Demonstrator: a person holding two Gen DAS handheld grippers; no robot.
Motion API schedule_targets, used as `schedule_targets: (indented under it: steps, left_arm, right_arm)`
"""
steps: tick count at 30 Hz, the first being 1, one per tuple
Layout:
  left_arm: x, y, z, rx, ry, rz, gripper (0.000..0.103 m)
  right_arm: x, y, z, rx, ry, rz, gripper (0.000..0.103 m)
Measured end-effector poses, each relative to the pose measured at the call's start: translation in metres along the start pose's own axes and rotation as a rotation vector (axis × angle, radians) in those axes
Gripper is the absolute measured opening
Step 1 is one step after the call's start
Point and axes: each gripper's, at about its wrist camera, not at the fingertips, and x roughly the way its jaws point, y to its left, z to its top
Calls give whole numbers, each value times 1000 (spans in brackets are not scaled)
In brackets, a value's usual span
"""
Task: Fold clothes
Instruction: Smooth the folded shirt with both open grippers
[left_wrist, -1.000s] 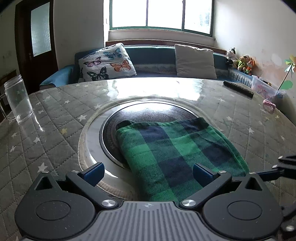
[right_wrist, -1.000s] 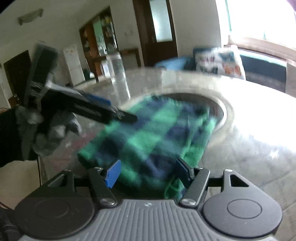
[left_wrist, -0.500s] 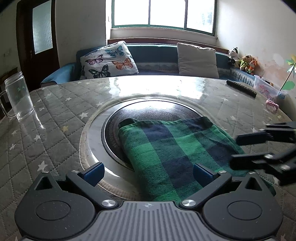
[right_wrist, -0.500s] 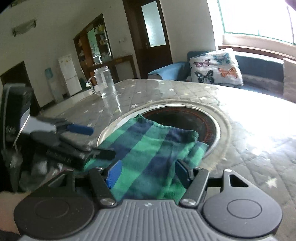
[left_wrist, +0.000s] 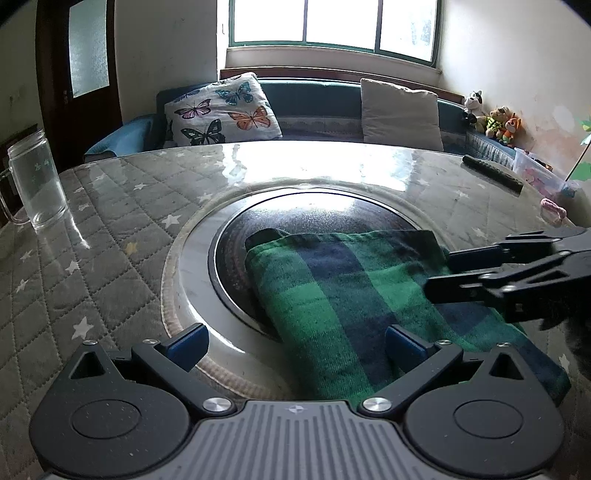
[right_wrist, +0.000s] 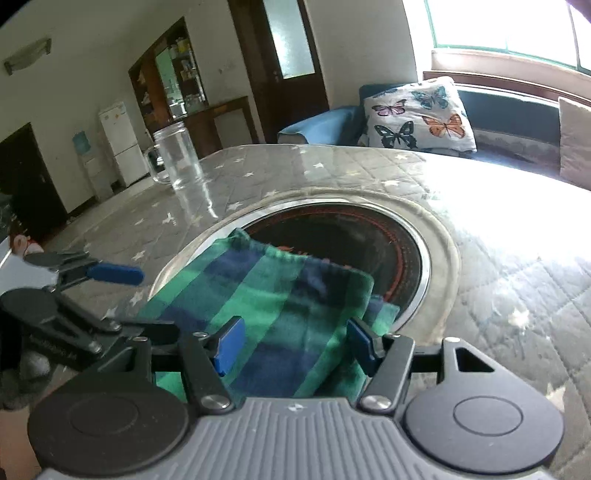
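A: Biggest first? Round table (left_wrist: 122, 206) under grey quilted star cover, dark recessed circular hob (left_wrist: 332, 221) with metal ring in the middle

B: Then the cloth? Green and navy checked cloth (left_wrist: 354, 291), folded into a long strip, far end lying over the near part of the hob, near end running off the ring onto the cover toward both cameras

A: Left gripper (left_wrist: 295, 341)? Jaws wide apart, nothing clamped. Right blue pad over the cloth's near end, left pad over the metal ring. Contact with the cloth not clear from the left wrist view

B: Right gripper (right_wrist: 291, 341)? Jaws apart at a middling gap, nothing pinched. Cloth's right-hand fold seen between and beneath the blue pads (right_wrist: 231, 343), no pressing visible. Seen side-on in the left wrist view too (left_wrist: 439, 275), tips over the cloth's right edge, touching or not unclear

A: Small stuff? Clear glass mug (left_wrist: 35, 181) at far left of the table, black remote (left_wrist: 493, 172) at far right
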Motion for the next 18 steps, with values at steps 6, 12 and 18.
schedule_targets:
  steps: [6,12,18]
  left_arm:
    - [7,1,4,-19,23,2,103]
    - [8,-2,5,-22,37,8,103]
    - [5,-5,4,-30,49,14,103]
  right_arm:
    - [2,-3,0,9,1,-11,62]
    - [-9,-4,-5,41,-6,-28,64]
    - [-21,-5,-13,85,-6,-42,67]
